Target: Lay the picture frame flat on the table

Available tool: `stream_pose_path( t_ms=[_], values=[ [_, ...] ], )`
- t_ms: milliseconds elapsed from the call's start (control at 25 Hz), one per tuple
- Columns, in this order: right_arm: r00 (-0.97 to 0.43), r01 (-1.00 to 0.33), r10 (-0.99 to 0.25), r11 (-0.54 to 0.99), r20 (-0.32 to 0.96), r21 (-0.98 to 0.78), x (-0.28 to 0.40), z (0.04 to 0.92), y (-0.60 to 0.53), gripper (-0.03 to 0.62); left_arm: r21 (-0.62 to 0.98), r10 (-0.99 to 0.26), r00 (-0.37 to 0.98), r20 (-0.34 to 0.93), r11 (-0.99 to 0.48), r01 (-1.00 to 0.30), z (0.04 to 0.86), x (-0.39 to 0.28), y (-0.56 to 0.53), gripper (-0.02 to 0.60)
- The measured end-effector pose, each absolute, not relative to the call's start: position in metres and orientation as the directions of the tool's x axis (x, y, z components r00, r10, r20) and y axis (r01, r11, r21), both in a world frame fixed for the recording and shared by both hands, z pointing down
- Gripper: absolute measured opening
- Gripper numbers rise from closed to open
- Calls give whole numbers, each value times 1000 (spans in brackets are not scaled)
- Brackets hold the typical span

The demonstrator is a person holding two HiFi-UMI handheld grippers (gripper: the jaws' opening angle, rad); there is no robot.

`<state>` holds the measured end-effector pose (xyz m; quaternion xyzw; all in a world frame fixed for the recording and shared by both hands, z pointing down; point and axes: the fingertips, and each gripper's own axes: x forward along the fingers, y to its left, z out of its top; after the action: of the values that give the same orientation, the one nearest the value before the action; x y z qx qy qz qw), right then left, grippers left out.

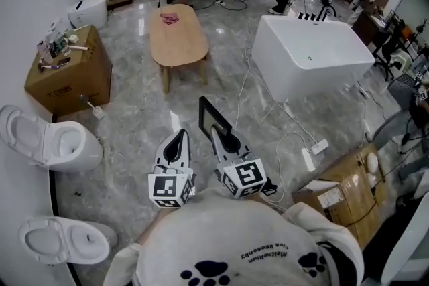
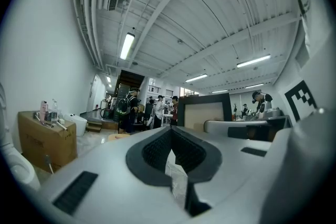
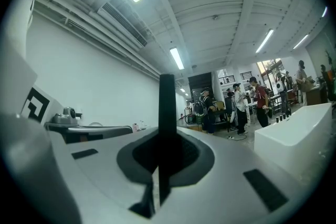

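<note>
One frame, black, held upright and edge-on in the right tongs, which are clamped on its lower edge. It hangs over the floor, well short of the desk. From the left gripper view its pale panel with a dark border shows.

Left tongs closed, nothing between them, just beside the right.

One oval wooden desk ahead, one pink item on its far end. One white tub to the right. Two toilets at the left wall. Two cardboard boxes.
</note>
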<state>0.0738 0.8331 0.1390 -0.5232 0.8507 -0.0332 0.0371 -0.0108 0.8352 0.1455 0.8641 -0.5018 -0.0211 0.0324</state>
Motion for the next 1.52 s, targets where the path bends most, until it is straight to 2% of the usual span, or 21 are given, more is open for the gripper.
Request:
stream_pose_path(
  t_ms=[440,1040,1320,1520],
  values=[
    [-423,-900,-905,424,-30,-104,89,146,761,17,73,-854,520,-8,-519,-852,149,4,762,8],
    [-497,-865,-868,497,-15,-68,110,132,609,17,92,-891,453,-26,-453,-887,137,26,619,8],
    [-531,-845,-847,532,-24,-51,130,130,559,17,84,-905,423,-54,-426,-901,133,47,575,8],
    [-548,-834,-836,549,-24,-61,136,136,544,17,81,-908,417,-28,-418,-905,144,57,563,8]
  ],
)
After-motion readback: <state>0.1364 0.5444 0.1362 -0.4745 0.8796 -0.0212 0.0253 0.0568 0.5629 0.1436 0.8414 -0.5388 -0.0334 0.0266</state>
